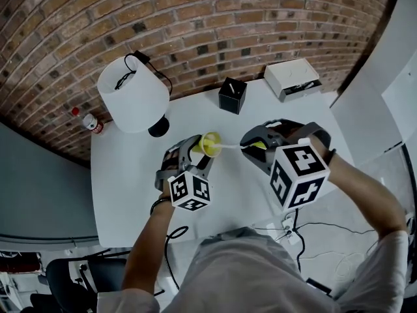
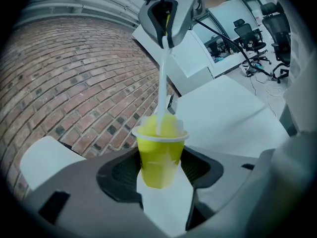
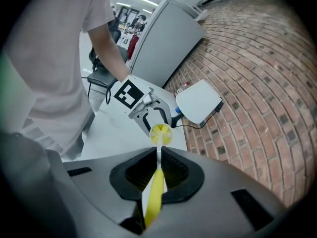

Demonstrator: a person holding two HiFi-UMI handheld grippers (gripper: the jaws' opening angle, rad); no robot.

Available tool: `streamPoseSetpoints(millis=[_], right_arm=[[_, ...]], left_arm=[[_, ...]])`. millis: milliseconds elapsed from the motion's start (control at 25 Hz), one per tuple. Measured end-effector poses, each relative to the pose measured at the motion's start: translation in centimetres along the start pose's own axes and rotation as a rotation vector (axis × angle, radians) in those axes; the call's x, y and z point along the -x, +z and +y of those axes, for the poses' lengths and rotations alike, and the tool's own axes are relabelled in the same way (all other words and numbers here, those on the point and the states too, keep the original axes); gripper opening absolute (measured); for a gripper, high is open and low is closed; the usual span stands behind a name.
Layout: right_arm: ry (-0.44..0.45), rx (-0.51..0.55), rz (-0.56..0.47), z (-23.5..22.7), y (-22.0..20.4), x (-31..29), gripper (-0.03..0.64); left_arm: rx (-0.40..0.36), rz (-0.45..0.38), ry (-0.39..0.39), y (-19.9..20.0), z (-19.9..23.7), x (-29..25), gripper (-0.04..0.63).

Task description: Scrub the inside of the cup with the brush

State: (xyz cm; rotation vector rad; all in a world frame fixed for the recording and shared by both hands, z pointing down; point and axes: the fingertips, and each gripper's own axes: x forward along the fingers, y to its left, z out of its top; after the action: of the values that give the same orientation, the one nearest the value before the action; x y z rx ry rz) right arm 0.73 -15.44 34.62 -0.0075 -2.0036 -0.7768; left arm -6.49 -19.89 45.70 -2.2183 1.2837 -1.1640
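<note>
Red brick wall [image 1: 195, 18] along the far side. Before it, white rectangular desk [image 1: 124, 194]. At far left, white drum-shaded lamp [image 1: 133, 93]; at far right, flat white box [image 1: 291, 77]. At desk centre, left tool [image 1: 203, 150] clamped around small yellow plastic cup [image 1: 210, 143], mouth tipped rightward. Just right, right tool [image 1: 251, 147] pinched tight on yellow handle of thin white-stemmed brush [image 1: 229, 147], bristle end inside cup's mouth.

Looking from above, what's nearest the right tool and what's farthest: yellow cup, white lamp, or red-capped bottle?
1. Yellow plastic cup, just left of the right tool.
2. White drum lampshade, farther left, near the wall.
3. Small red-capped bottle, farthest left, beyond the lamp.
</note>
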Motion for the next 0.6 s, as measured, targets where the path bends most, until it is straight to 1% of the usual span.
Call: streamPoseSetpoints(millis=[160,360,600], right_arm=[[0.039,-0.153,-0.019,-0.6,-0.4,-0.2,0.025],[0.077,-0.301,-0.031,-0.8,-0.7,-0.5,0.026],[0.136,-0.547,-0.072,-1.2,-1.5,-0.7,0.026]], left_arm=[[0.003,-0.001,0.015,-0.1,0.4,0.1,0.262],[-0.005,0.0,0.034,-0.2,0.8,0.1,0.262],[-0.015,0.0,0.049,-0.1,1.1,0.2,0.262]])
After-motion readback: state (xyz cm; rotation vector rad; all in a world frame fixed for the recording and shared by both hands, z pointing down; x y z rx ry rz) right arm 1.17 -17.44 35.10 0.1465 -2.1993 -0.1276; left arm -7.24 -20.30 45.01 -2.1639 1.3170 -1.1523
